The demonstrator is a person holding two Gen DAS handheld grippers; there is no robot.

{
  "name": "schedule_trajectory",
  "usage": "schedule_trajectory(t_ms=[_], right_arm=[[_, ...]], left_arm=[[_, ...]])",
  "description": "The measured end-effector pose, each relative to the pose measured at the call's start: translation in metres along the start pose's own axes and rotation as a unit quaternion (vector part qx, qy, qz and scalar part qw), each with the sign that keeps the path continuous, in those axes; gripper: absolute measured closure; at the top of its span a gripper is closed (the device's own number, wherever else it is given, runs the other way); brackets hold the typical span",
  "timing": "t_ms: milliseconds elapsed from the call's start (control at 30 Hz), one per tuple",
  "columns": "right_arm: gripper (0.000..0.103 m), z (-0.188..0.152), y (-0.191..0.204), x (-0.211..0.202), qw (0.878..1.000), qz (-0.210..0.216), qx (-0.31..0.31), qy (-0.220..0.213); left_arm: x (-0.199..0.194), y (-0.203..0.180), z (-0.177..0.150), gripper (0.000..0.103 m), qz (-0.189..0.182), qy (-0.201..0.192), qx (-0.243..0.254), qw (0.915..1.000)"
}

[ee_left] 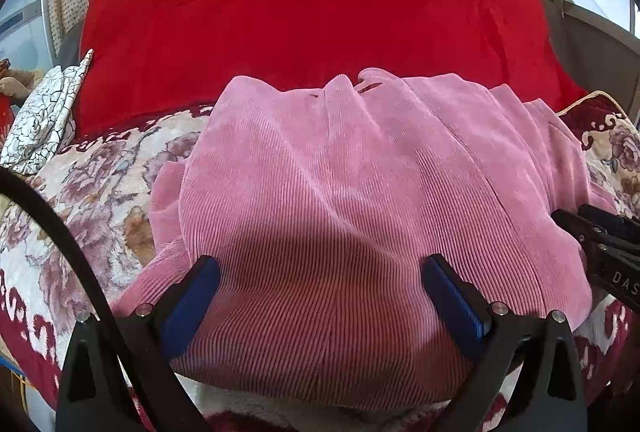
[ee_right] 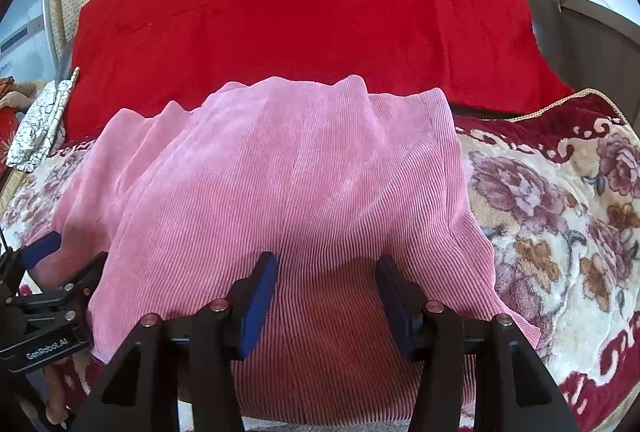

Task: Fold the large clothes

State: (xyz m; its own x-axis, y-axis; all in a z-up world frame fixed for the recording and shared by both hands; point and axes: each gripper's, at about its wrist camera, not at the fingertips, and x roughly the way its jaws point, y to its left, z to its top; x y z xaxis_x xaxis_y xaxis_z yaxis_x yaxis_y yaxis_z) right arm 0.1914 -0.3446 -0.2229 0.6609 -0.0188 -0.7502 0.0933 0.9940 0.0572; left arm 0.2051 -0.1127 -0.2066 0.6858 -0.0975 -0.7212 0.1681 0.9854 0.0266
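Observation:
A pink corduroy garment [ee_left: 340, 172] [ee_right: 280, 172] lies folded and rumpled on a floral blanket. My left gripper [ee_left: 320, 264] hovers over its near edge with the blue pads far apart, and only flat fabric lies under the gap. My right gripper [ee_right: 326, 260] sits over the garment's near right part with its jaws about half apart and nothing pinched between the pads. The right gripper's black fingers [ee_left: 600, 240] enter the left wrist view at the right edge. The left gripper's blue pad [ee_right: 44, 244] shows at the left edge of the right wrist view.
The floral cream and maroon blanket [ee_left: 80, 192] [ee_right: 560, 232] covers the bed. A large red cloth [ee_left: 312, 12] [ee_right: 300, 12] lies behind the garment. A white crackle-patterned cloth [ee_left: 44, 112] sits at the far left. A black cable [ee_left: 60, 224] curves near my left gripper.

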Motion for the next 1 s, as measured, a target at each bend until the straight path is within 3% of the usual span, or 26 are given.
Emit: schedule_trajectory(t_ms=[100,200,267,333,400,467,500,567,667,800,867,900,1000], right_arm=[[0.048,0.001,-0.001,0.0,1.0,0.001,0.001,0.001],[0.048,0.001,-0.002,0.001,1.0,0.002,0.002,0.002],[0.048,0.002,-0.002,0.001,1.0,0.002,0.003,0.003],[0.048,0.002,-0.002,0.0,1.0,0.002,0.002,0.003],[0.048,0.002,-0.002,0.001,1.0,0.003,0.004,0.003],[0.048,0.002,-0.003,0.001,1.0,0.004,0.006,0.004],[0.048,0.003,-0.003,0.001,1.0,0.005,0.007,0.005],[0.047,0.004,-0.005,0.0,1.0,0.01,0.012,0.008],[0.047,0.012,-0.013,-0.007,0.999,0.024,0.033,-0.006],[0.047,0.026,-0.019,-0.013,0.997,0.044,0.051,-0.032],[0.047,0.03,-0.016,-0.008,0.997,0.049,0.055,-0.03],[0.047,0.032,-0.014,-0.002,0.997,0.055,0.056,-0.023],[0.048,0.035,-0.005,0.024,0.997,0.062,0.045,0.025]], left_arm=[[-0.014,-0.001,0.005,0.002,0.033,-0.021,0.019,0.9991],[-0.04,0.006,0.006,0.002,0.089,-0.095,0.031,0.9911],[-0.047,0.019,0.007,0.002,0.097,-0.11,0.012,0.9891],[-0.044,0.034,0.006,0.002,0.105,-0.098,-0.016,0.9895],[-0.031,0.046,0.001,0.002,0.103,-0.055,-0.039,0.9924],[-0.006,0.052,-0.006,0.002,0.094,0.012,-0.039,0.9947],[-0.002,0.054,-0.009,0.002,0.085,0.021,-0.045,0.9951],[-0.006,0.057,-0.008,0.002,0.077,0.013,-0.06,0.9951],[-0.012,0.052,-0.005,0.002,0.09,0.005,-0.036,0.9952],[-0.03,0.047,0.0,0.002,0.107,-0.052,-0.031,0.9924],[-0.032,0.051,0.005,0.002,0.102,-0.063,-0.043,0.9918],[-0.028,0.05,0.008,0.002,0.096,-0.055,-0.048,0.9927],[0.002,0.05,0.01,0.002,0.081,0.019,-0.058,0.9948]])
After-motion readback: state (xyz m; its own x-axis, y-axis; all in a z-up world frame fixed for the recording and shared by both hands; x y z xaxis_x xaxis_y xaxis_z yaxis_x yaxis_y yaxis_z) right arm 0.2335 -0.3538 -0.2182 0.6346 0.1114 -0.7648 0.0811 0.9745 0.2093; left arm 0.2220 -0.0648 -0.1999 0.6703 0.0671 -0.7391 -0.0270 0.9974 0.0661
